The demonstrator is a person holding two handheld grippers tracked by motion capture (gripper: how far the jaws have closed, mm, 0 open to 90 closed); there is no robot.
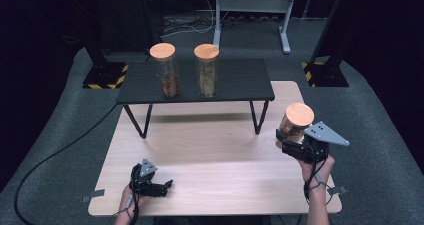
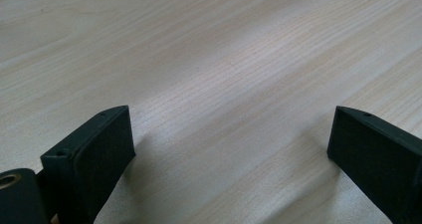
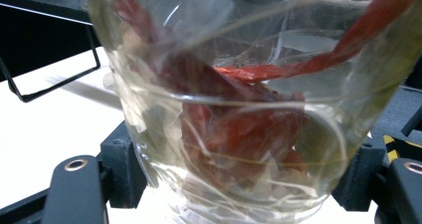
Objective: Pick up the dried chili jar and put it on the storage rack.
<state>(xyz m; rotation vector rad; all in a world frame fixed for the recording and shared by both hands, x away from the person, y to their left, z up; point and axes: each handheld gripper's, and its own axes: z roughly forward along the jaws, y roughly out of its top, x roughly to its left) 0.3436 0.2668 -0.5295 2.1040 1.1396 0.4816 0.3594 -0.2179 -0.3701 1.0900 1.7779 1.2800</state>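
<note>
up close, right gripper (image 3: 239, 184) clasps jar (image 3: 234, 109) of red strips; left gripper (image 2: 231, 149) gapes.

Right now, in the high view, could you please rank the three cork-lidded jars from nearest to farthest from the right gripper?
1. Held jar, clamped in the right gripper over the table's right edge.
2. Right shelf jar, standing on the black shelf.
3. Left shelf jar, farther left on that shelf.
</note>
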